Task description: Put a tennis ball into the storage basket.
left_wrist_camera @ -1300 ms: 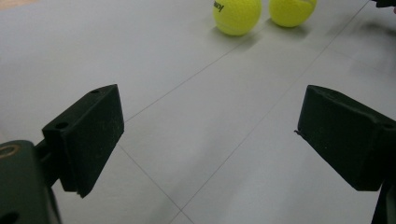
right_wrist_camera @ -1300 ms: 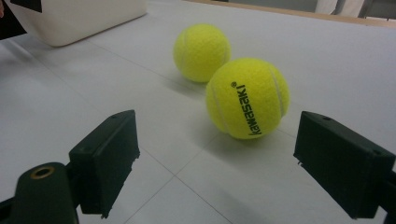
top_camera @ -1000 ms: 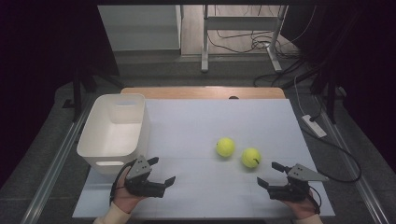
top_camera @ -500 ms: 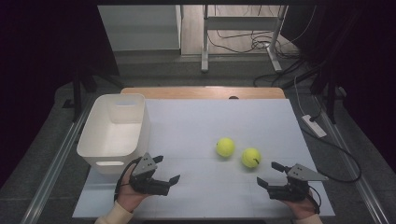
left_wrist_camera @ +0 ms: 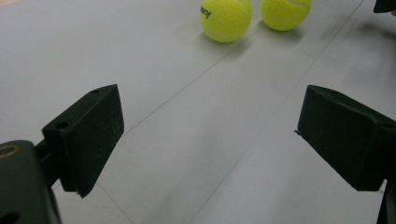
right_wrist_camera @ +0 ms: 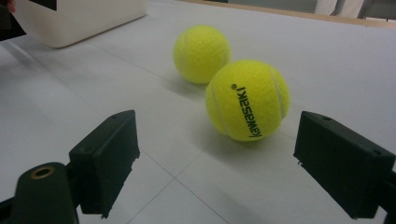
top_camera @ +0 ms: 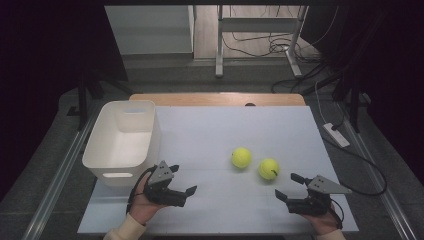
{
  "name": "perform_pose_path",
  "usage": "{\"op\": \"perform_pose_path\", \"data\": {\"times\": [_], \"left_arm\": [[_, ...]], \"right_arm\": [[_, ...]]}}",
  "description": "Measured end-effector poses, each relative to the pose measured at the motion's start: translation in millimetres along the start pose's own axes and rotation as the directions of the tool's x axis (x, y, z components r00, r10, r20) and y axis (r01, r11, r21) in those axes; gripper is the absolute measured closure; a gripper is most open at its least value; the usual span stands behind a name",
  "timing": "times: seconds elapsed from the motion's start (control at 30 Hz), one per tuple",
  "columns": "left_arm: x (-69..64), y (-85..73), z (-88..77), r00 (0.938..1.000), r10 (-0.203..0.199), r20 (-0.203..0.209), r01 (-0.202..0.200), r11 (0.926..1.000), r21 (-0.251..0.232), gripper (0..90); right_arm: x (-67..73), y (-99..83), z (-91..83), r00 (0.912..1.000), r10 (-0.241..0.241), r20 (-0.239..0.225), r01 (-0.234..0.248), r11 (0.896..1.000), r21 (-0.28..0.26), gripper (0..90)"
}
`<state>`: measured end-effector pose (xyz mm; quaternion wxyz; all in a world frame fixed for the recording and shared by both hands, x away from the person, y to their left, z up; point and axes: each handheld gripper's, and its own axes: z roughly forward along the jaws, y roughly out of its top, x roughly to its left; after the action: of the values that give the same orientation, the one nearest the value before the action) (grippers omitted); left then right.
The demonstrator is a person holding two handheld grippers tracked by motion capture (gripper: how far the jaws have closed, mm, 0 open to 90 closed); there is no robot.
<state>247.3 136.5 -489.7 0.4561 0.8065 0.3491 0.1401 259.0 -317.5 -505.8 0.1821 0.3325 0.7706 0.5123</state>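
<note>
Right there on the white table [top_camera: 210, 135], two yellow tennis balls sit close together, toward the near right part of it. The nearer ball [top_camera: 268, 168] bears black lettering on its side, plain in the right gripper view [right_wrist_camera: 247, 100], and the farther ball [top_camera: 241, 157] lies just beside it, a little to the left and farther back; whether the two touch I cannot tell. Both rest on the bare tabletop, loose, with nothing holding them.

The right gripper [top_camera: 291, 187] hovers low near the front right edge, held in the person's right hand, its jaws spread wide and pointing at the lettered ball. Along its own jaws that ball appears between the two black pads, yet some way ahead of them, with nothing caught between them.

The left gripper [top_camera: 181, 180] sits near the front left, held in the person's left hand with a pale sleeve behind it. Its jaws are also spread wide and empty, aimed across the table toward the balls, which show far off at the top of its view [left_wrist_camera: 226, 18], well apart from its pads.

Beyond the left gripper stands a white plastic bin [top_camera: 107, 150] at the table's left side, just beside the hand, upright and open at the top. Past the table's far edge run cables [top_camera: 260, 47] over the floor.
</note>
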Motion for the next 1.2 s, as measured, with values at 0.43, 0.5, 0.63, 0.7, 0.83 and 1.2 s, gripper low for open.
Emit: {"op": "perform_pose_path", "data": {"times": [0.43, 0.5, 0.63, 0.7, 0.83, 1.2], "left_arm": [[-1.0, 9.1, 6.5, 0.9999, 0.008, 0.014, -0.008, 1.0000, 0.003, 8.3], [-0.9, 9.7, 7.1, 0.9998, 0.009, 0.015, -0.009, 1.0000, 0.004, 8.3], [-0.5, 11.4, 9.1, 0.9998, 0.008, 0.020, -0.008, 0.9999, 0.006, 8.3], [-0.6, 12.1, 10.0, 0.9997, 0.006, 0.022, -0.007, 1.0000, 0.006, 8.3], [-1.0, 13.9, 11.3, 0.9997, 0.007, 0.025, -0.007, 0.9999, 0.007, 8.3], [-2.3, 21.2, 15.3, 0.9993, 0.017, 0.034, -0.017, 0.9998, 0.007, 8.3]], "right_arm": [[0.2, 0.0, -0.4, 1.0000, -0.001, 0.000, 0.001, 1.000, -0.002, 13.3], [0.2, 0.0, -0.3, 1.0000, -0.001, -0.002, 0.001, 1.000, -0.003, 13.3], [0.2, 0.0, -0.2, 1.0000, -0.002, 0.000, 0.002, 1.000, -0.001, 13.3], [0.4, 0.0, -0.2, 1.0000, -0.002, -0.001, 0.002, 1.000, -0.002, 13.3], [0.4, -0.1, 0.0, 1.0000, -0.002, -0.001, 0.002, 1.000, -0.001, 13.3], [0.3, -0.1, 0.0, 1.0000, -0.003, -0.001, 0.003, 1.000, -0.001, 13.3]]}}
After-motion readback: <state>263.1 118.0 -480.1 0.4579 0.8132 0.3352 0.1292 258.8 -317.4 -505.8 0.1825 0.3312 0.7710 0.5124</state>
